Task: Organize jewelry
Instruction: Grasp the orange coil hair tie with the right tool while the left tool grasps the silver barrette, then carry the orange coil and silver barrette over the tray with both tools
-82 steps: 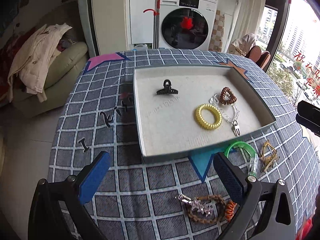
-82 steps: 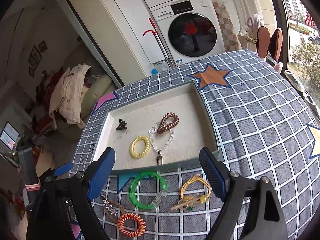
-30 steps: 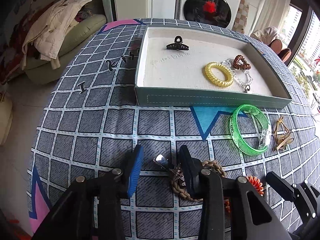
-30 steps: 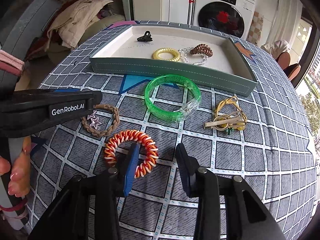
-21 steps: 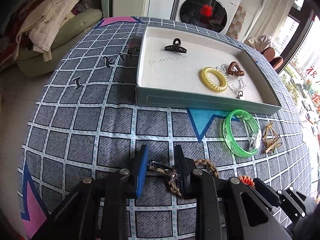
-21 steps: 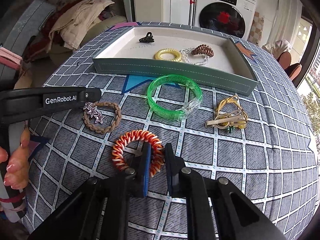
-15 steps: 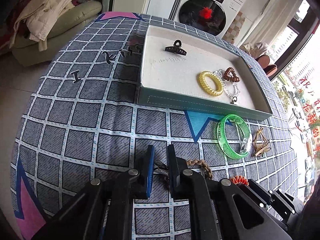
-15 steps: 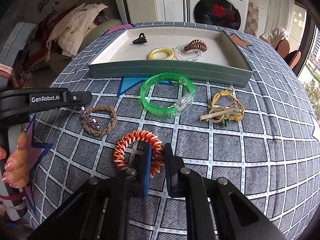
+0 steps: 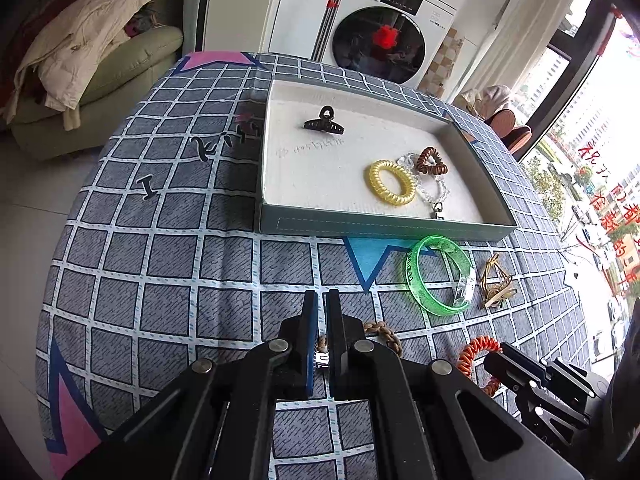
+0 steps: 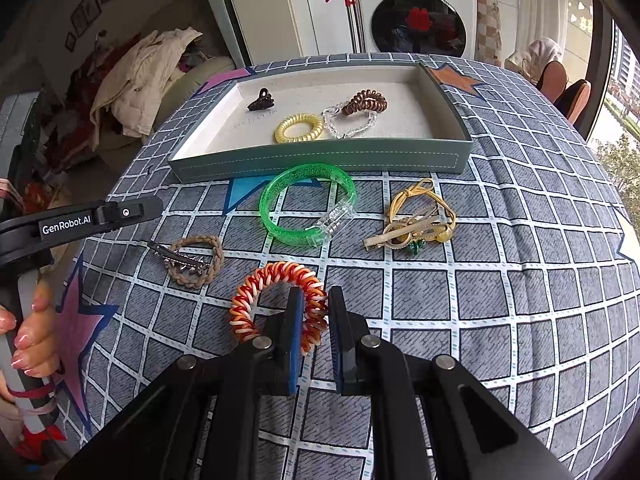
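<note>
My left gripper (image 9: 322, 298) has its jaws closing to a thin slit on the silver star hair clip (image 9: 322, 358), which shows between the blue pads. In the right wrist view that clip (image 10: 180, 258) lies on its side across a brown braided band (image 10: 216, 256), close under the left gripper. My right gripper (image 10: 312, 296) is shut on the near side of an orange-and-white coil band (image 10: 272, 276), whose far side rests on the cloth. The grey-green tray (image 10: 320, 158) behind holds a black claw clip, a yellow coil, a brown coil and a clear bead chain.
A green bangle (image 10: 280, 228) and a bundle of gold pieces (image 10: 416, 228) lie on the checked cloth between the grippers and the tray's front wall. A person's hand (image 10: 28, 332) grips the left handle. A sofa and a washing machine stand beyond the round table.
Both grippers went from wide open to shut, the left on the star clip and the right on the orange coil band. Both rose a little, and the clip turned onto its side.
</note>
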### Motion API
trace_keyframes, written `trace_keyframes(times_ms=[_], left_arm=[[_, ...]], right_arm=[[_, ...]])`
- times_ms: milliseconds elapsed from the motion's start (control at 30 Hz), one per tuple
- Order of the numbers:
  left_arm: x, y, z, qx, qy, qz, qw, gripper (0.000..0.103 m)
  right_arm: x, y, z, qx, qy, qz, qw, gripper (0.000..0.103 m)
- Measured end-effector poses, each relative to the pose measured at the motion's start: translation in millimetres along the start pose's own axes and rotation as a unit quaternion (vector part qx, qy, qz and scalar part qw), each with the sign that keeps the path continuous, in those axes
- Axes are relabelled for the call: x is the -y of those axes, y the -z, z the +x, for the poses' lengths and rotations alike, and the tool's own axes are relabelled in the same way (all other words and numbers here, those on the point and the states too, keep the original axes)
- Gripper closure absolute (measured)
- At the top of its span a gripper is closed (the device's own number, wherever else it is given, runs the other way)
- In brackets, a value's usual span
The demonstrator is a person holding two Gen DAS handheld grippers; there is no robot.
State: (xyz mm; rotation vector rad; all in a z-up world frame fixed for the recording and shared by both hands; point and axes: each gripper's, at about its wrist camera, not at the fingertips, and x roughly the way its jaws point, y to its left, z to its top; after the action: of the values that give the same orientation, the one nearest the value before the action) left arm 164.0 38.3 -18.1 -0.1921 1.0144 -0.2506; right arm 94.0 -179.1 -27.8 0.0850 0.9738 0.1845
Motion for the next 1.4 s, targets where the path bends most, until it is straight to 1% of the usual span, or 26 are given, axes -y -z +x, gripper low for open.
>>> trace_keyframes(times_ms=[167,233,267,300,333,367,433,467,500,600,667,733,767,933,1000,1033,1067,1100,1200,1400], left_arm=[[-5.0,5.2,-10.4,0.016,-0.034,-0.013,0.9992,0.079],[-6.0,8.7,-13.6,0.026,-0.04,-0.004,0.9989,0.079],[-5.3,11.1,-15.1,0.031,-0.043,0.009,0.9985,0.063],[-4.9,13.8,-16.3,0.033,-0.048,0.021,0.998,0.009],[-5.2,16.6,-18.5,0.037,-0.058,0.028,0.9972,0.0],[-5.1,20.3,-22.9,0.053,-0.062,0.036,0.996,0.0],[-3.5,22.7,-24.8,0.052,-0.066,0.055,0.9949,0.0],[-3.8,22.6,-25.1,0.051,-0.074,0.054,0.9945,0.0],[-5.4,22.0,-24.7,0.049,-0.08,0.048,0.9944,0.0],[-10.9,22.1,-20.1,0.034,-0.079,0.01,0.9962,0.0],[-11.2,25.3,-11.1,0.015,-0.074,-0.011,0.9971,0.009],[-7.9,29.3,-3.5,0.007,-0.059,-0.025,0.9979,0.018],[-4.4,31.5,-0.5,0.005,-0.057,-0.028,0.998,0.022],[2.6,35.3,7.3,0.002,-0.046,-0.047,0.9978,0.022],[1.7,35.4,11.8,-0.005,-0.041,-0.055,0.9976,0.042],[0.3,35.9,14.5,-0.012,-0.038,-0.06,0.9974,0.046],[-0.9,36.1,15.0,-0.009,-0.034,-0.062,0.9975,0.05],[-0.8,36.3,13.9,-0.004,-0.032,-0.06,0.9977,0.057],[-2.0,35.1,7.5,0.012,-0.025,-0.056,0.998,0.064],[-5.1,28.1,-3.1,0.018,0.0,-0.05,0.9986,0.068]], right_arm=[[1.4,1.3,-4.0,0.003,-0.007,0.006,1.0,0.089],[1.9,2.3,-4.9,0.003,-0.009,0.007,1.0,0.089],[1.8,2.6,-5.5,0.003,-0.01,0.006,1.0,0.089],[1.5,2.8,-6.1,0.004,-0.011,0.006,1.0,0.089],[1.4,3.2,-7.0,0.004,-0.012,0.005,1.0,0.089],[1.8,3.6,-7.8,0.005,-0.013,0.005,1.0,0.089],[2.0,4.3,-8.8,0.006,-0.013,0.006,1.0,0.089],[2.2,4.3,-8.3,0.006,-0.014,0.007,1.0,0.089],[2.5,4.3,-7.5,0.005,-0.015,0.007,1.0,0.089],[1.8,4.3,-5.9,0.004,-0.017,0.009,1.0,0.089],[0.0,4.5,-5.8,0.004,-0.019,0.007,1.0,0.089],[-1.4,4.9,-6.0,0.003,-0.019,0.005,1.0,0.089],[-1.9,5.3,-6.1,0.003,-0.02,0.004,1.0,0.089],[-0.7,7.4,-6.9,0.003,-0.02,0.005,1.0,0.089],[1.1,7.8,-7.1,0.003,-0.02,0.008,1.0,0.089],[1.9,7.8,-6.7,0.003,-0.02,0.009,1.0,0.089],[3.1,8.0,-6.8,0.003,-0.019,0.011,1.0,0.089],[3.7,8.2,-6.7,0.003,-0.019,0.012,1.0,0.089],[4.9,8.7,-6.4,0.003,-0.019,0.015,1.0,0.089],[4.7,6.8,-7.3,0.007,-0.018,0.018,1.0,0.089]])
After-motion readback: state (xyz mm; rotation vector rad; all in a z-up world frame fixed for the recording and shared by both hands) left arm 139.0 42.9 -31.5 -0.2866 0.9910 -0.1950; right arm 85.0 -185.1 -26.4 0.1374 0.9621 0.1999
